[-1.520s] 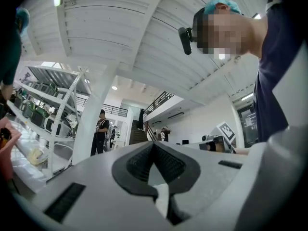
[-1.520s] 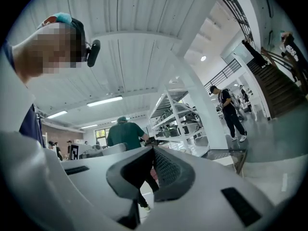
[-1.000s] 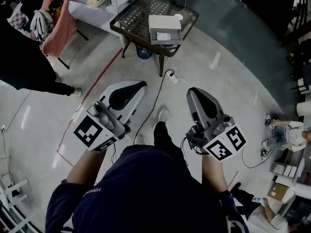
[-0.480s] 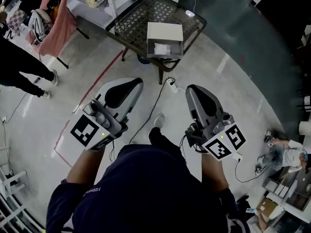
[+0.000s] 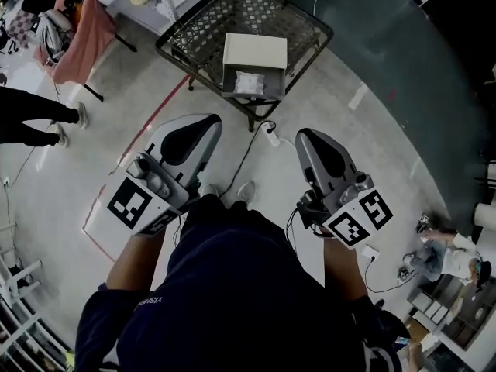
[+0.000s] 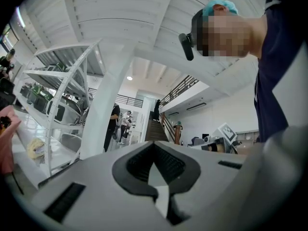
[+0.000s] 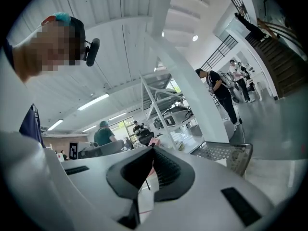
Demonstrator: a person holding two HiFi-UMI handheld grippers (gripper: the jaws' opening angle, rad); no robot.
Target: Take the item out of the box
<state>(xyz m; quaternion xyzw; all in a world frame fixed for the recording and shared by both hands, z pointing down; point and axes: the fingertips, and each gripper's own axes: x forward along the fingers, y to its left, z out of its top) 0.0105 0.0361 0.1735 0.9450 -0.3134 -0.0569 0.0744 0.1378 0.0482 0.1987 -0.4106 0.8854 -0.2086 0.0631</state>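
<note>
An open cardboard box (image 5: 254, 53) stands on a dark lattice-top table (image 5: 209, 22) at the top of the head view. A white bagged item (image 5: 249, 82) lies inside the box. Both grippers are held low in front of the person's body, well short of the table. The left gripper (image 5: 205, 122) has its jaws together with nothing between them, and the left gripper view shows the left gripper (image 6: 154, 144) pointing up at the hall. The right gripper (image 5: 306, 136) is shut and empty as well. In the right gripper view the right gripper (image 7: 153, 148) has the table's corner (image 7: 226, 153) beyond it.
A power strip (image 5: 271, 136) and its black cable lie on the floor between the grippers and the table. A red tape line (image 5: 151, 122) runs along the floor at left. A pink cloth (image 5: 81, 25) hangs at upper left. A bystander's legs (image 5: 39, 115) are at left, and another person (image 5: 457, 254) sits at lower right.
The table and box have come nearer and sit lower in the head view as the person steps forward. Both grippers stay shut at the same height.
</note>
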